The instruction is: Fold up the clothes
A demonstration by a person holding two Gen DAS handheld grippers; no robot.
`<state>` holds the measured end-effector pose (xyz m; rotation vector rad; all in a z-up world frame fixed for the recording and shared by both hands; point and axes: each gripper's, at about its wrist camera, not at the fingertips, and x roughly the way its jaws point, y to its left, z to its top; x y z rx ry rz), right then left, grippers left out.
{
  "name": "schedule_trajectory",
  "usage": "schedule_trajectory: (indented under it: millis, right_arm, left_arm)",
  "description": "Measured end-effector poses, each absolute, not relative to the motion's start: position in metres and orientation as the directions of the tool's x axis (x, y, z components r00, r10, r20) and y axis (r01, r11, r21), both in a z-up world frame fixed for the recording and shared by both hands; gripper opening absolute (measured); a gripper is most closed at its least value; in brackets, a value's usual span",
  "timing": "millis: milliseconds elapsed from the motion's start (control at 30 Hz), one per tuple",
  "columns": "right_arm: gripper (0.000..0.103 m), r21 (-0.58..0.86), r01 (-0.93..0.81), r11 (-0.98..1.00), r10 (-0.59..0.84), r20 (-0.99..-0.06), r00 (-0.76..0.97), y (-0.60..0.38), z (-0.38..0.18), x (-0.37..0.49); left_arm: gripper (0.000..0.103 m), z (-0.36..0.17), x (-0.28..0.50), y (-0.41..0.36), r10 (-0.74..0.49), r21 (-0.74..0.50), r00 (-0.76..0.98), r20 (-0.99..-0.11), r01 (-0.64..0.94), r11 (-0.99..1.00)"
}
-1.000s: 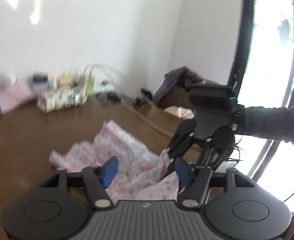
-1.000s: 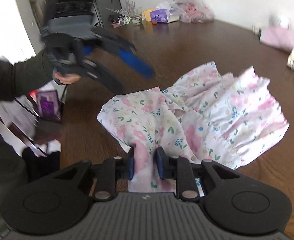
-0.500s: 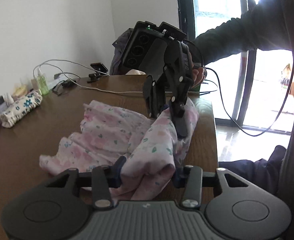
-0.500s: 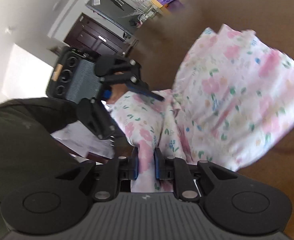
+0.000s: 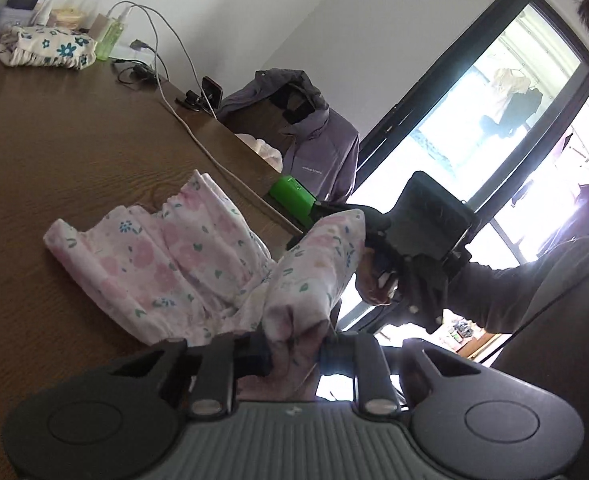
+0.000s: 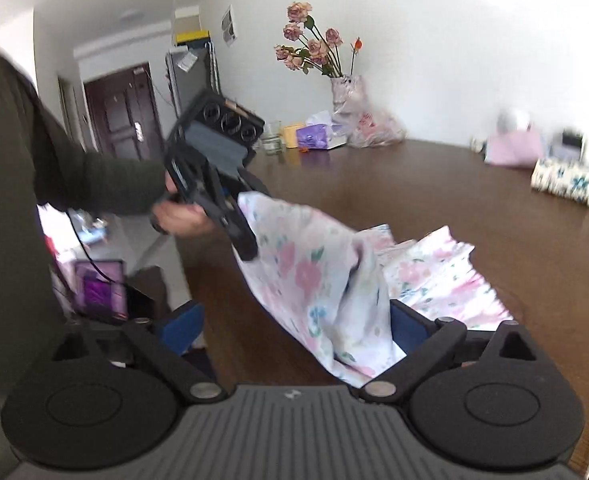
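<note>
left gripper (image 5: 292, 354) has just been closing, fingers now pinching a bunched fold of the floral garment (image 5: 182, 264). right gripper (image 6: 294, 326) has just been opening, fingers spread wide, cloth draped loose between them, not pressed. garment lies half on the desk (image 5: 54, 152) near its edge, half lifted. looks thin, light, floppy, so it'll sag and bunch; best held at hems or corners, both sides, pulled taut.

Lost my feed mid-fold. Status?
Left hand-held gripper clamped on floral garment. Right hand-held gripper just opened, cloth loose between jaws. Nothing blocking on table.
</note>
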<state>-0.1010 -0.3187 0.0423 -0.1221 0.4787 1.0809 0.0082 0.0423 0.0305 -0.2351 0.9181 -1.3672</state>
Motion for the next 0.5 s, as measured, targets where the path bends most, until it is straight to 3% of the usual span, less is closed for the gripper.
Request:
schedule_trajectory:
  millis: [33,100,133,167,267,333,400,500]
  right_arm:
    - [0.082,0.131,-0.87,0.475,0.817,-0.432,0.381,-0.316,0.037,-0.1]
    - [0.034,0.239,-0.857,0.457,0.835,-0.448,0.32,-0.303,0.028,-0.086]
    - [0.027,0.346,-0.823,0.45,0.853,-0.438,0.282,-0.304,0.024,-0.077]
    - [0.022,0.457,-0.774,0.438,0.874,-0.42,0.246,-0.309,0.021,-0.067]
    - [0.018,0.704,-0.594,0.388,0.916,-0.363,0.169,-0.321,0.009,-0.043]
    - [0.016,0.804,-0.484,0.346,0.937,-0.318,0.142,-0.327,0.003,-0.031]
    - [0.015,0.866,-0.405,0.292,0.956,-0.261,0.131,-0.332,0.0,-0.021]
    - [0.015,0.914,-0.312,0.261,0.965,-0.237,0.111,-0.338,-0.003,-0.005]
  left_arm:
    - [0.019,0.031,0.009,0.044,-0.91,-0.657,-0.08,-0.408,0.717,0.232]
    - [0.018,0.03,0.009,0.047,-0.921,-0.7,-0.087,-0.38,0.678,0.225]
    - [0.019,0.03,0.009,0.048,-0.923,-0.709,-0.073,-0.377,0.664,0.237]
    - [0.02,0.029,0.01,0.05,-0.925,-0.72,-0.054,-0.377,0.645,0.255]
    - [0.038,0.032,0.013,0.061,-0.923,-0.708,0.067,-0.378,0.621,0.336]
    - [0.069,0.038,0.01,0.073,-0.917,-0.663,0.177,-0.358,0.643,0.384]
    - [0.091,0.041,0.004,0.078,-0.908,-0.598,0.256,-0.331,0.687,0.412]
    - [0.093,0.033,0.007,0.067,-0.881,-0.541,0.293,-0.372,0.702,0.462]
